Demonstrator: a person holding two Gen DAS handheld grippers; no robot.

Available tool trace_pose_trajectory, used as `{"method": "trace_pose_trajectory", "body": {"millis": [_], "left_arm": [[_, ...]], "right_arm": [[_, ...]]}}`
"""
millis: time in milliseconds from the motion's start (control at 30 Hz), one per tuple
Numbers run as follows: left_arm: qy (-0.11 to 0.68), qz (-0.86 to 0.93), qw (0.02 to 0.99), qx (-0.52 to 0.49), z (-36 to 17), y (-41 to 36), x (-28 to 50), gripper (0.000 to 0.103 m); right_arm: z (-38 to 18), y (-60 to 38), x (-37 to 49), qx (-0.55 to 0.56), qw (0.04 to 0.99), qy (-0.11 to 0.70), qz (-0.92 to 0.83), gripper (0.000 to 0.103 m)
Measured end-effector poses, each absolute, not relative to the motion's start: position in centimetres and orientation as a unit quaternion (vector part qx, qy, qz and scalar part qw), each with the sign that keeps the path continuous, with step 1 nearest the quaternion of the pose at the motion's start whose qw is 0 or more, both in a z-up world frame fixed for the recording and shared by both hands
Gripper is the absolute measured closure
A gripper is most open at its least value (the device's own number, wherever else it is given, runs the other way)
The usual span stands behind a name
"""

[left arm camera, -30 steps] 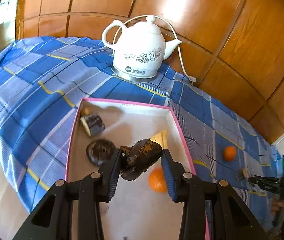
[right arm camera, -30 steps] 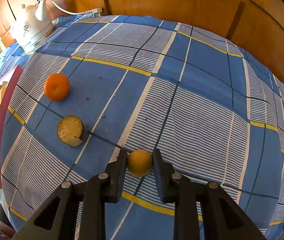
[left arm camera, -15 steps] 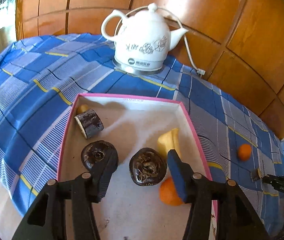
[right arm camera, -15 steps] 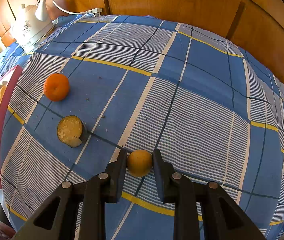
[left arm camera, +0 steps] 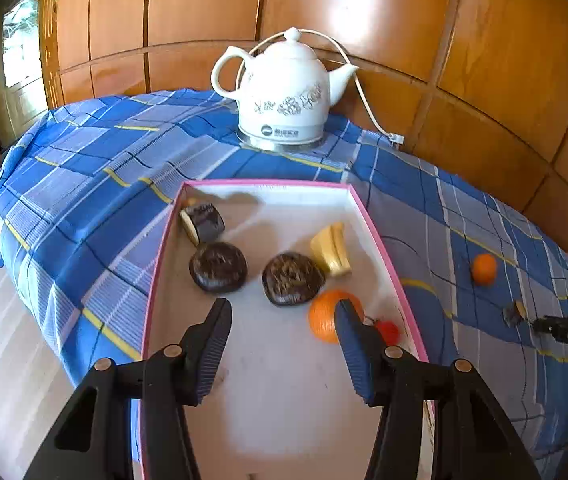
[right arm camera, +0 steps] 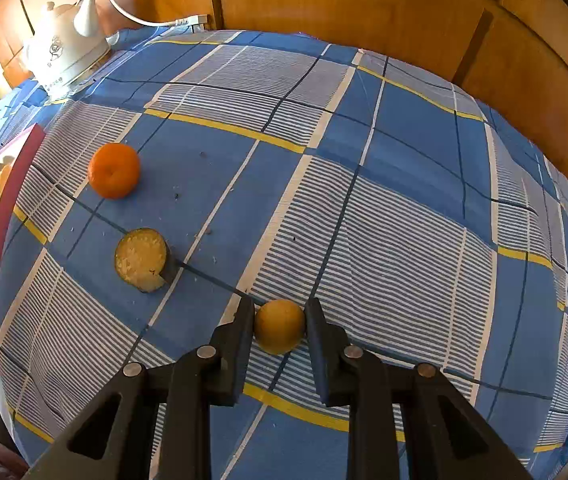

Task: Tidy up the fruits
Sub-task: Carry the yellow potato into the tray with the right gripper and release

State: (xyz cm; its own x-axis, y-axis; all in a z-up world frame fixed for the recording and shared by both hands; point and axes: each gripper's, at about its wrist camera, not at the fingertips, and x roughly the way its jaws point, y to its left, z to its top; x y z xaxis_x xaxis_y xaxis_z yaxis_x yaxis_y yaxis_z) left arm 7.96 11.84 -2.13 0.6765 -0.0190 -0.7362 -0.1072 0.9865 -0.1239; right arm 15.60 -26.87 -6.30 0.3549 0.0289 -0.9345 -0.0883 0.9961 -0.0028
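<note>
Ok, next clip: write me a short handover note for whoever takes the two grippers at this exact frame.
Left gripper: open, holding nothing, above the pink-rimmed tray.
Right gripper: shut on a small yellow fruit, low over the checked cloth.
In the tray: two dark round fruits, a dark cut piece, a yellow wedge, an orange and something small and red.
Left on the cloth: an orange and a cut half, plus the held fruit.

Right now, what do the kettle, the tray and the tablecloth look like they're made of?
Kettle: probably glazed ceramic, glossy white with a printed floral pattern, on a shiny metal-looking base.
Tray: likely cardboard or plastic; matte whitish floor, thin pink rim. Hard to say which.
Tablecloth: woven fabric, matte blue plaid with yellow lines, creased and draping over the edge.
</note>
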Motion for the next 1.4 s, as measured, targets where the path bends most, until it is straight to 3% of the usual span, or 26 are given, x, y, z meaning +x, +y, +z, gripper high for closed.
{"method": "trace_pose_trajectory", "body": {"millis": [1133,1400], "left_arm": [[0.400,0.011,0.913,-0.079,-1.8,11.1,5.7,0.048],[0.400,0.013,0.912,-0.085,-2.0,11.6,5.7,0.048]], "right_arm": [[-5.2,-26.8,15.4,-0.019,0.830,0.555,0.057,0.077],[-2.2,-25.3,14.8,-0.006,0.846,0.527,0.083,0.077]]}}
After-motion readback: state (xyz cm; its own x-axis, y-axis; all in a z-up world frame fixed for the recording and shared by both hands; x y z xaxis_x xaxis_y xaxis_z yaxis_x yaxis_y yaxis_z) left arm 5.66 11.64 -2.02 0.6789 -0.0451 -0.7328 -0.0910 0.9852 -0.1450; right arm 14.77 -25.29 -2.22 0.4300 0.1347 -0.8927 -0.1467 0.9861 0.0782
